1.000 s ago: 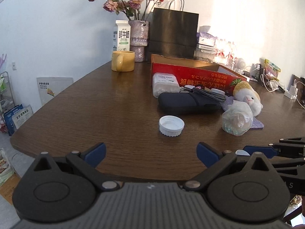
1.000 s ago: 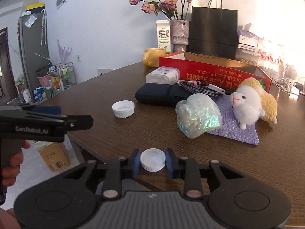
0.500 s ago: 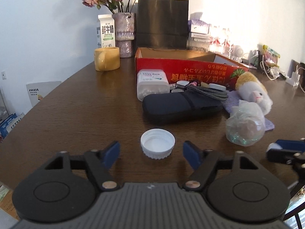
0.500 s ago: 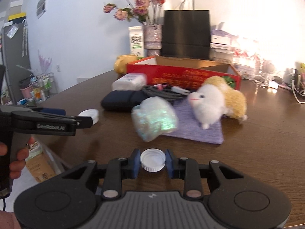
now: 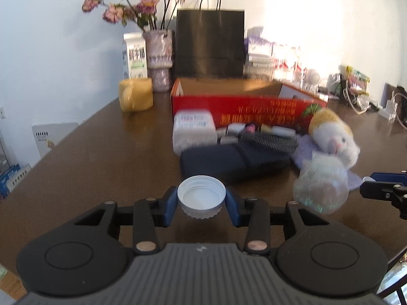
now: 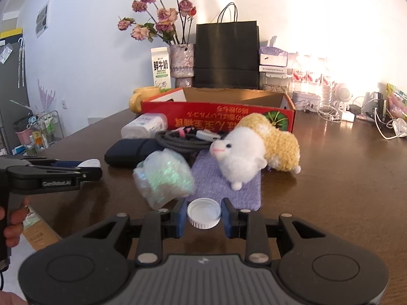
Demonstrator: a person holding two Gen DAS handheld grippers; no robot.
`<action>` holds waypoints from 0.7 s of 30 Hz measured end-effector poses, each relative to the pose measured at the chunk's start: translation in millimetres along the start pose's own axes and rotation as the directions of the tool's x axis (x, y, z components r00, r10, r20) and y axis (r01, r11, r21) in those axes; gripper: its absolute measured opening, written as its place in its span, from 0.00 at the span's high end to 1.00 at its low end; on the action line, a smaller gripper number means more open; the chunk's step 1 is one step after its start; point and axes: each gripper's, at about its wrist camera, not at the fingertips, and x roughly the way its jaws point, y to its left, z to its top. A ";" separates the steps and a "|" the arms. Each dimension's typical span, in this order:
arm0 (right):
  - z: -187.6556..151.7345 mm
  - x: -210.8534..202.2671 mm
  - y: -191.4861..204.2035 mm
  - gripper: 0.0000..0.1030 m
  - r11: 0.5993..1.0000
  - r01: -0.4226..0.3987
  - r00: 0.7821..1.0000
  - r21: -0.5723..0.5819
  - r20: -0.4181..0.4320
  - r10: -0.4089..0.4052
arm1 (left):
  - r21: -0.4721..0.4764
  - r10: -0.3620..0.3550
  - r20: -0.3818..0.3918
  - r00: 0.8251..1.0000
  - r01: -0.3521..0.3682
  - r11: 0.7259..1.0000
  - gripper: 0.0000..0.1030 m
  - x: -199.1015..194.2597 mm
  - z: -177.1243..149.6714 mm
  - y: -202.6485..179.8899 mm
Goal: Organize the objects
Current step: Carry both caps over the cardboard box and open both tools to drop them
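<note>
Left tool (image 5: 201, 204) now clamped on the once-loose white cap (image 5: 201, 199)

- Two white ribbed plastic bottle caps (image 5: 201, 199) (image 6: 203, 213)
- One red open cardboard box (image 6: 218, 117)
- One white-and-yellow plush sheep (image 6: 250, 153)
- One black paper carrier bag (image 6: 227, 54)
- One yellow ceramic mug (image 5: 136, 94)
- One white milk carton (image 6: 160, 69)
- One dark blue zipped pouch (image 5: 234, 161)

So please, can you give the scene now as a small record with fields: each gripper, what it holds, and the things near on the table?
left gripper: shut on left white cap, open side up
right gripper: shut on right white cap
table: dark brown wood
red box: open, at the back
plush sheep: lying partly on purple cloth
plastic bag: crumpled, left of the cloth
dark pouch: in front of the box
</note>
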 end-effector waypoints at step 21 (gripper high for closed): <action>123.1 78.7 -45.0 0.73 0.999 0.027 0.976 -0.030 0.218 -0.020 | 0.022 -0.060 0.215 0.975 0.057 0.998 0.60 63.7 121.7 -40.6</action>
